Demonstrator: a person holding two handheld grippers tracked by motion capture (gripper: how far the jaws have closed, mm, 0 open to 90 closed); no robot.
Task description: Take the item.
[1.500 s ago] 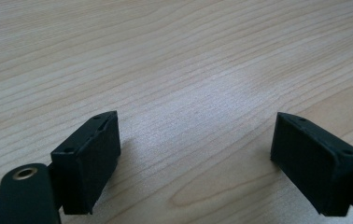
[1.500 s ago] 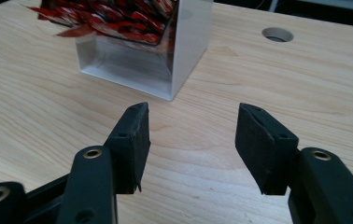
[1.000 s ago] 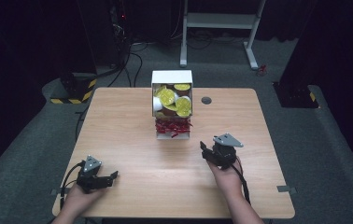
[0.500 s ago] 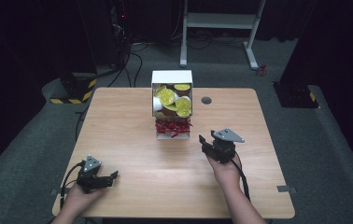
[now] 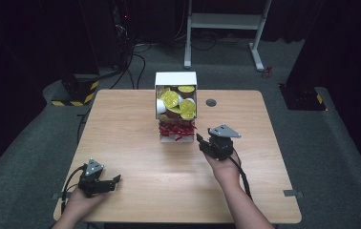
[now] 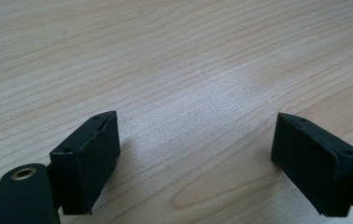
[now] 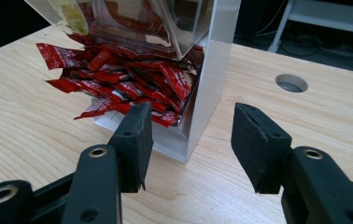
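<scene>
Dark carpet and black curtains are surrounding the pale wooden desk (image 5: 135, 157), which is taking up the centre of the high view. A white frame (image 5: 226, 21) is standing on the floor at the top of that view, with cables trailing beside it.

On the desk, just above the middle of the frame, a clear dispenser box (image 5: 175, 107) is standing upright. I am seeing yellow round packs (image 5: 171, 99) piled in its upper part and red sachets (image 5: 176, 130) spilling out of its open bottom tray. In the right gripper view the sachets (image 7: 128, 84) are lying in a loose heap in the upper left of the frame, and the box's clear corner wall (image 7: 214, 79) is rising at top centre. A round cable hole (image 5: 211, 102) is sitting in the desk to the right of the box.

I am holding the right tongs (image 5: 200, 141) just right of and below the box, near the tray, pointing toward the sachets. Their jaws have just been closing and are now standing about half apart, with nothing between the pads; the left jaw is overlapping the heap's lower edge in the right gripper view, though I cannot tell whether it is touching.

My left tongs (image 5: 115, 180) are resting low at the lower left of the desk, well apart from the box, jaws wide over bare wood.
</scene>
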